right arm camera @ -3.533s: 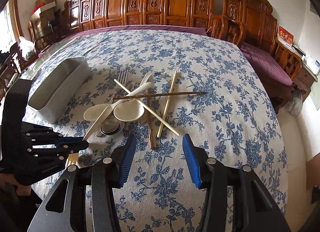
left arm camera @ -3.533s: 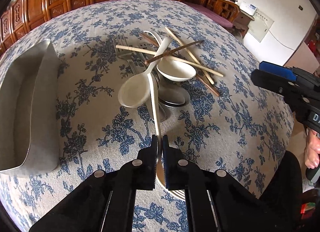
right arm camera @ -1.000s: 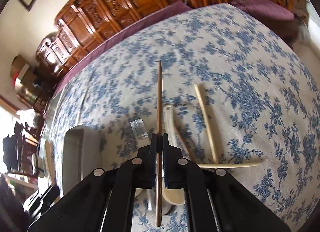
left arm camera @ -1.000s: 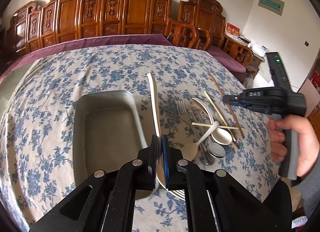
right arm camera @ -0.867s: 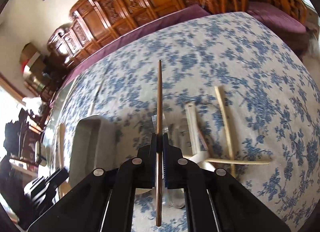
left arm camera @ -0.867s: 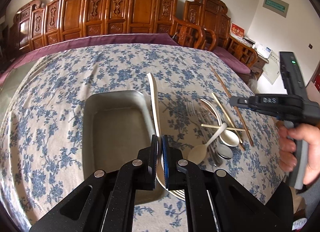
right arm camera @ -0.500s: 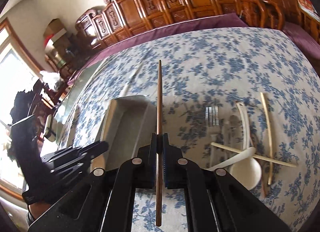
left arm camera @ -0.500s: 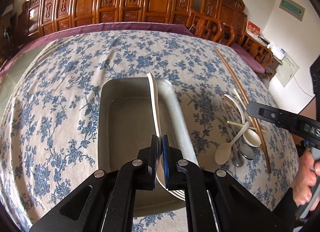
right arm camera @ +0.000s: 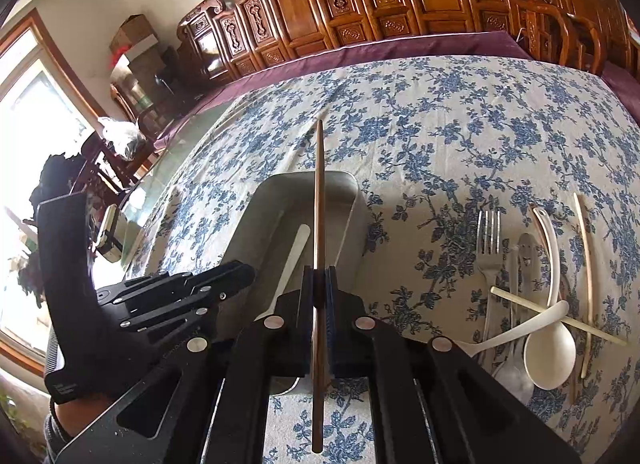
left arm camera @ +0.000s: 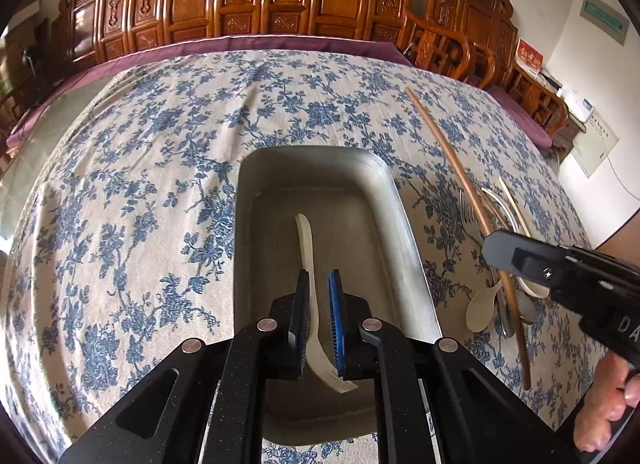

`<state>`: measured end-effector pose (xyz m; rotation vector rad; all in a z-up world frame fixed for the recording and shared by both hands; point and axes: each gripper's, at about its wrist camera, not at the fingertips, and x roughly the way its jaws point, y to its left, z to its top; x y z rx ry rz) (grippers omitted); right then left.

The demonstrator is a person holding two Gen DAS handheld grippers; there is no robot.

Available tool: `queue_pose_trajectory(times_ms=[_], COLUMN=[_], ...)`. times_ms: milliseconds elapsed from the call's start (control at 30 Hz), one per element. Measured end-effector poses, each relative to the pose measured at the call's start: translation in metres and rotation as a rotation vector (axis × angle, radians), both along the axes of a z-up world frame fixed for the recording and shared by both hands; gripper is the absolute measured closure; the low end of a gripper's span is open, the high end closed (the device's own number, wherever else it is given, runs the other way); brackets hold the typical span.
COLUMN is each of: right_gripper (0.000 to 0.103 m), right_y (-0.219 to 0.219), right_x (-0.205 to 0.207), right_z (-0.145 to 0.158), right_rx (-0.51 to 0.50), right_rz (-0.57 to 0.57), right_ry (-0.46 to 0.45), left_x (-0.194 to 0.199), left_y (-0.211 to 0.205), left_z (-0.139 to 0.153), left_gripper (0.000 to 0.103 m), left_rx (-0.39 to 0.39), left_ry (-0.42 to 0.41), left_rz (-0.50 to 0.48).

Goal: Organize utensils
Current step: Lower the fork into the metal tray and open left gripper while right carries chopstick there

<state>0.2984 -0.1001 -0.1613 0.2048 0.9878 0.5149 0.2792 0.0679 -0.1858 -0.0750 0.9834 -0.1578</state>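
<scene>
Both tongs are over the metal tray [left arm camera: 404,219] on the flower-patterned desk [left arm camera: 160,167]. The left tongs [left arm camera: 318,318] have just been opening: a slim gap shows on either side of the cream spoon [left arm camera: 306,248], which lies inside the tray with its handle running toward the far wall and its bowl end between the pads, so the hold looks let go. The right tongs [right arm camera: 320,316] are clenched on a dark wooden chopstick [right arm camera: 319,191], held near its lower third and pointing out over the tray.

The chopstick is probably light, stiff and smooth; gripped so far from its middle, it could swivel between the pads. A hold nearer its centre would steady it. The spoon looks like rigid plastic or ceramic, light but slick, and may skid along the metal floor once free.

On the desk beside the tray the remaining pile [right arm camera: 532,296] waits: a fork [right arm camera: 489,240], a white spoon [right arm camera: 550,348], pale chopsticks [right arm camera: 586,264] and metal pieces beneath them. How many metal spoons lie under that heap is hard to make out. The tray's near end is hidden behind the tong bodies in both views, and the cream spoon's bowl is partly covered by the left pads.
</scene>
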Motion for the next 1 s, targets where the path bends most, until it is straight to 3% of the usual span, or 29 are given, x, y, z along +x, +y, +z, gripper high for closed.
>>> queue_pose_trajectory(times_ms=[233, 567, 1000], right_gripper=[0.096, 0.096, 0.096], right_y=[0.020, 0.056, 0.070], right_x=[0.005, 0.020, 0.021], right_z=[-0.007, -0.018, -0.057], right_rx=[0.007, -0.003, -0.101], right_rz=[0.020, 0.039, 0.057], right_ry=[0.005, -0.016, 0.017], left_x=[-0.009, -0.008, -0.008], left_y=[0.014, 0.047, 0.048], left_z=[0.024, 0.036, 0.034], left_gripper=[0.083, 0.083, 0.082], left_rx=[0.025, -0.001, 0.010], left_ry=[-0.067, -0.090, -0.085], left_rz=[0.015, 0.078, 0.086])
